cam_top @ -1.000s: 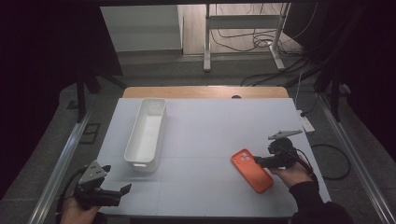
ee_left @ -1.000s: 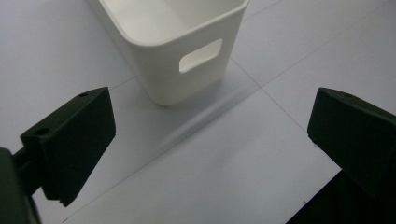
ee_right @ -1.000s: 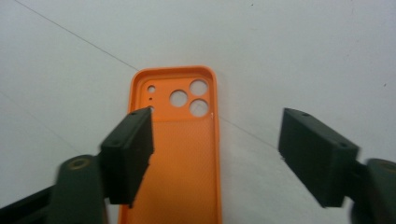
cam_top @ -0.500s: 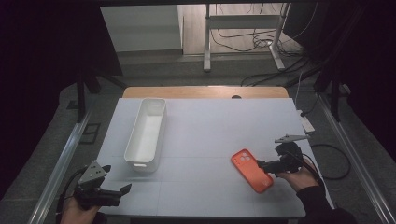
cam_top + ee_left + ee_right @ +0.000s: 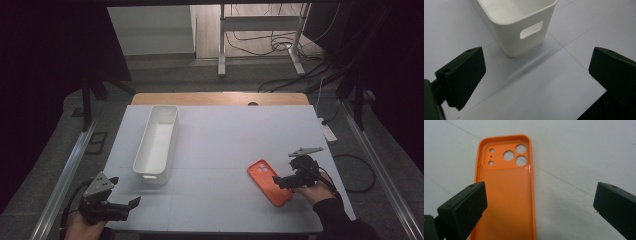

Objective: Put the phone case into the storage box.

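- a white table [image 5: 215, 150] stands in a dark room, with cables on the floor beyond it.
- since the earlier frames the right gripper [image 5: 278, 181] has drawn back toward the table's near right edge; the left gripper [image 5: 131, 204] has stayed at the near left corner.
- one orange phone case [image 5: 269, 182] lies flat, hollow side up, just beside the right gripper, untouched.
- one white bin [image 5: 156, 142] stands left of centre.
- two grippers, both with jaws wide apart, holding nothing.

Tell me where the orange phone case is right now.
In the high view the orange phone case lies flat on the table's near right part, just left of the right gripper, well right of the white bin.
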